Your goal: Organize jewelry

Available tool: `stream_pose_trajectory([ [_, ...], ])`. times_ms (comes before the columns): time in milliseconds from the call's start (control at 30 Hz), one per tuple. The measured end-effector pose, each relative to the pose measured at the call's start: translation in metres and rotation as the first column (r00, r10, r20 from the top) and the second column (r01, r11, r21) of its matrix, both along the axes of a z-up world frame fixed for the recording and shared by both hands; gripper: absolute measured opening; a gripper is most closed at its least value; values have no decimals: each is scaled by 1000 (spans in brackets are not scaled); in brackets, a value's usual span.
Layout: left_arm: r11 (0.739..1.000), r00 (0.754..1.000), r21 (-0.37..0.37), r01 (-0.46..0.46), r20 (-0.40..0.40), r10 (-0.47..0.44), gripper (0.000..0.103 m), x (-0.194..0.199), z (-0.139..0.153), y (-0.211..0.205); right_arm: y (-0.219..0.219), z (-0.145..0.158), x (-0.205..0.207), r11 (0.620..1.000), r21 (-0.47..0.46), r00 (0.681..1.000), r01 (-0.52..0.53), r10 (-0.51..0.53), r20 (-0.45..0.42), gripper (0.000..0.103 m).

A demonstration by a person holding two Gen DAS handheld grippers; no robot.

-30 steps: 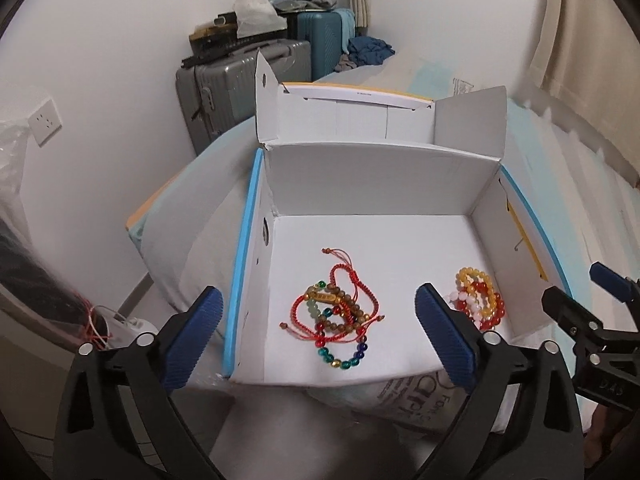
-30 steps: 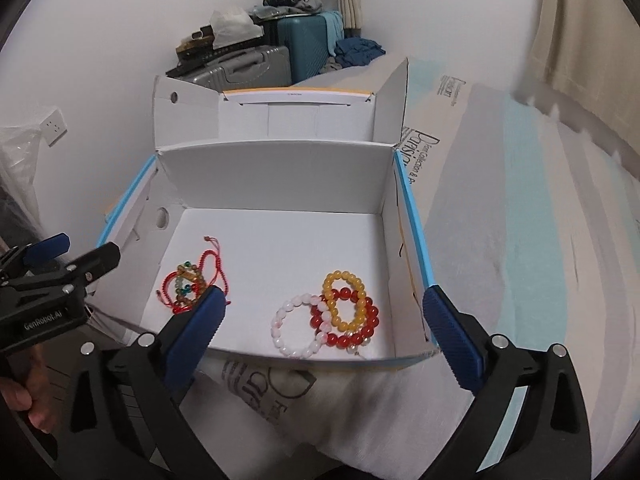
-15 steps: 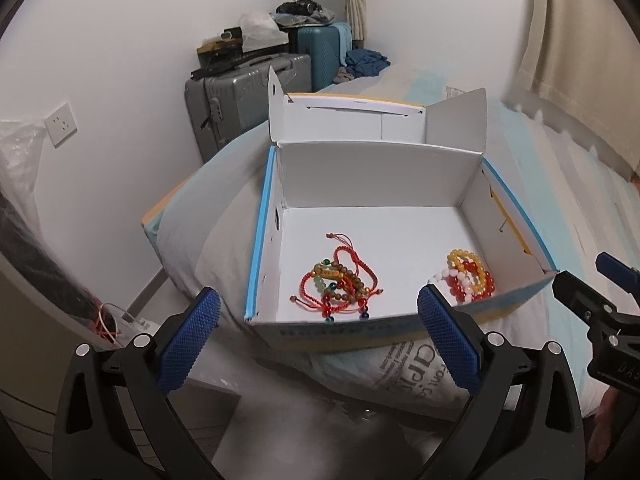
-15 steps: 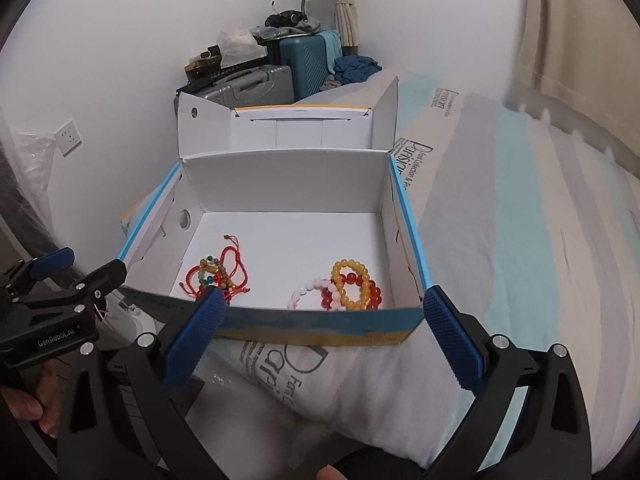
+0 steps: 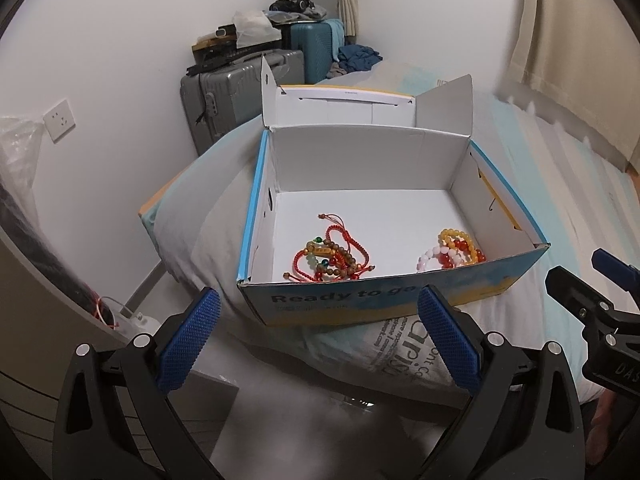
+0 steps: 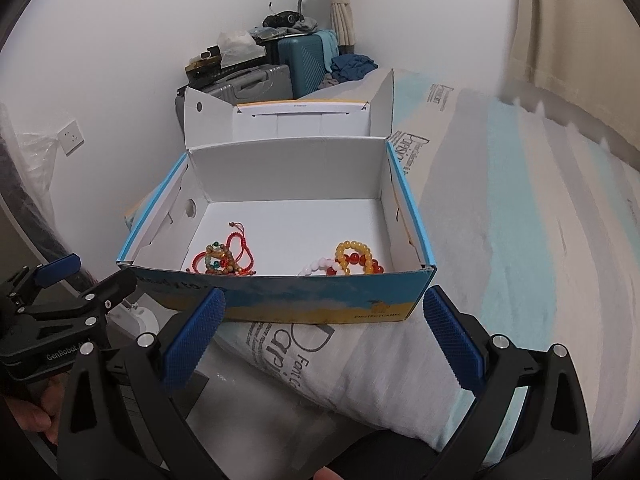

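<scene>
An open white cardboard box (image 5: pixel 400 300) with blue and yellow outer walls sits on the bed; it also shows in the right wrist view (image 6: pixel 320 296). Inside at the left lies a tangle of red cord and bead bracelets (image 5: pixel 328 258) (image 6: pixel 224 258). At the right lies a pile of yellow, red and pink bead bracelets (image 5: pixel 452 250) (image 6: pixel 348 262). My left gripper (image 5: pixel 318 332) is open and empty, below the box's front wall. My right gripper (image 6: pixel 320 332) is open and empty, also short of the front wall.
The box rests on a striped bed cover (image 6: pixel 520 220) with a printed pillow (image 6: pixel 320 364) under its front. Grey (image 5: pixel 224 92) and teal suitcases (image 5: pixel 316 48) stand against the wall behind. The bed's left edge drops to the floor (image 5: pixel 144 280).
Both grippers have pulled back and away from the box; it now looks smaller and its printed front wall is in view. Both stay open. The bracelets have not moved.
</scene>
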State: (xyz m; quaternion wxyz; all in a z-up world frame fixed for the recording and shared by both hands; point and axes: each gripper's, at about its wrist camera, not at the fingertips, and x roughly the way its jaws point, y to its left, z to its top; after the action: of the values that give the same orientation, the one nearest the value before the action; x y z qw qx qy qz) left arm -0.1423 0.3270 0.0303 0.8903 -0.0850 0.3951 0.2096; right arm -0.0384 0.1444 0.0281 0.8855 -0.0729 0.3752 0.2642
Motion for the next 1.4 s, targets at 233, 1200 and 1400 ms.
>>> stream_pose_trajectory([
  [233, 1000, 1000, -2, 5, -5, -5, 97, 0, -3, -1, 1, -3, 0, 1000, -2, 1000, 8, -8, -5, 95],
  [1200, 1000, 1000, -14, -21, -1, 21, 97, 2, -5, -4, -4, -4, 0, 1000, -9, 1000, 11, -11, -8, 95],
  [1400, 999, 999, -19, -34, 16, 34, 97, 1, -3, -5, -5, -3, 0, 1000, -6, 1000, 15, -15, -7, 95],
])
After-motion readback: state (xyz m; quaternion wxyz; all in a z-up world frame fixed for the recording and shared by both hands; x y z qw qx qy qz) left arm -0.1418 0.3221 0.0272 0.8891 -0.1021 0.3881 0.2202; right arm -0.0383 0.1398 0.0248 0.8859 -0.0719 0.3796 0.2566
